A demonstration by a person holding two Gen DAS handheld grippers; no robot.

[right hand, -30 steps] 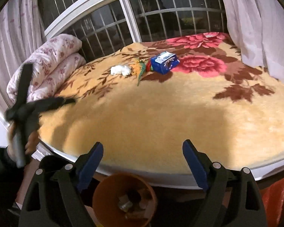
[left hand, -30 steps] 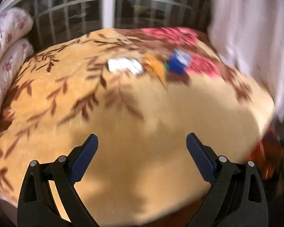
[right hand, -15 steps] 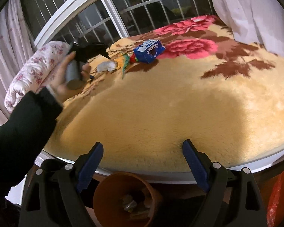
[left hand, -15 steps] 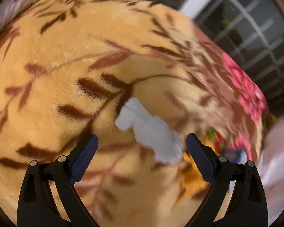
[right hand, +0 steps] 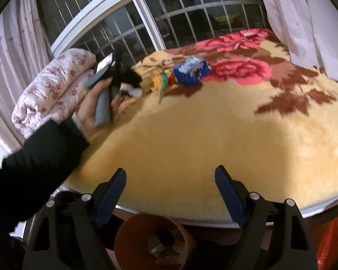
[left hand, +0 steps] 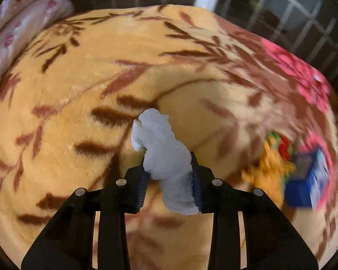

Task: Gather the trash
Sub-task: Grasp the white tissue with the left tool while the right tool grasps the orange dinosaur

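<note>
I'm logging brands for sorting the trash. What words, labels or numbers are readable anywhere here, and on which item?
None can be read.
Blue box on the blanket: white and pale printing shows on its top and side, too small and blurred to read in either view.
Crumpled white tissue between the left gripper's jaws: no print.
Orange bin below the bed edge: no label visible.

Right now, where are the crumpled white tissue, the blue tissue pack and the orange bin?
crumpled white tissue [left hand: 166,157], left wrist view, its bunched middle.
blue tissue pack [right hand: 191,70], right wrist view, its front face.
orange bin [right hand: 124,234], right wrist view, its left rim.
</note>
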